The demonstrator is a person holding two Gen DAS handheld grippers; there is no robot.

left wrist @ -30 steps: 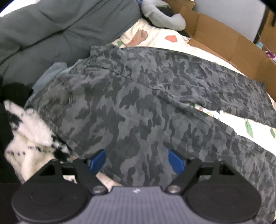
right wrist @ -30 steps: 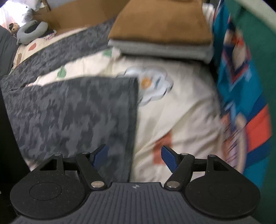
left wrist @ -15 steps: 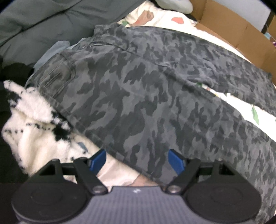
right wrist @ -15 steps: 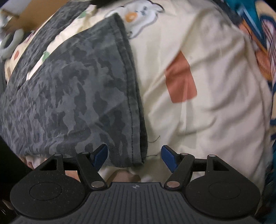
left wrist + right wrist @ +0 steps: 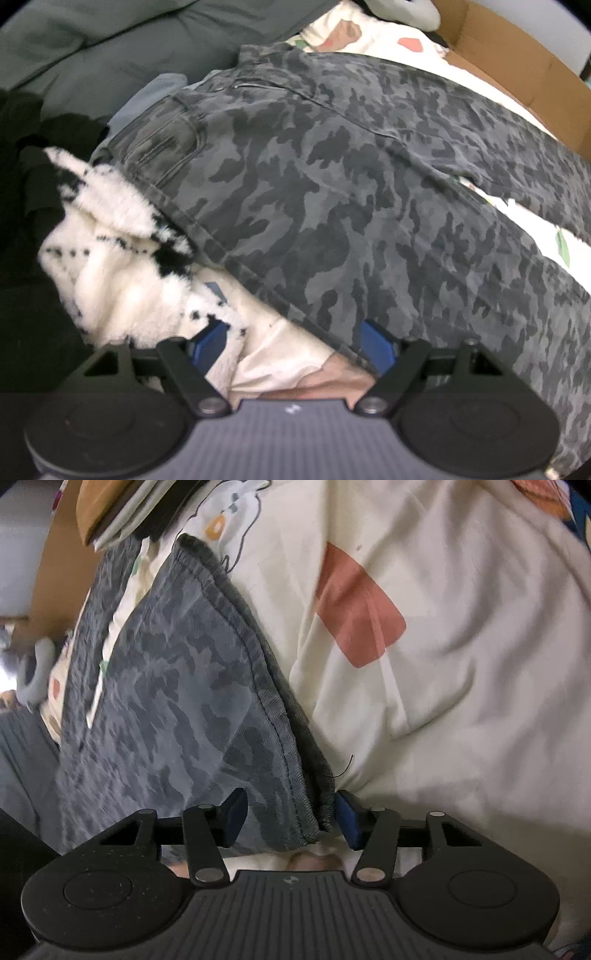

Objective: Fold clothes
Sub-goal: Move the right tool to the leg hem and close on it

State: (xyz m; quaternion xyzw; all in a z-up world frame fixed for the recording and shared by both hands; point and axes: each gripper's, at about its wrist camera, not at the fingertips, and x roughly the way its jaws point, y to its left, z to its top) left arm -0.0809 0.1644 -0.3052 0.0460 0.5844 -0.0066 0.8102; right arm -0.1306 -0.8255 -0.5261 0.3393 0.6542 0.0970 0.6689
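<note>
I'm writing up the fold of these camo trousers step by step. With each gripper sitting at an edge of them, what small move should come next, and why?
Probably finish closing the right gripper on the leg hem of the camouflage trousers: its jaws are closing with the hem corner between them, not yet pinched. The left gripper is open at the trousers' near edge, so it would likely close next.

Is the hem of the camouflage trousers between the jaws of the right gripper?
Yes, the hem corner of the camouflage trousers lies between the closing jaws of the right gripper.

The left gripper [image 5: 291, 338] points steeply down with jaws wide apart, while the right gripper [image 5: 290, 814] is closing.
</note>
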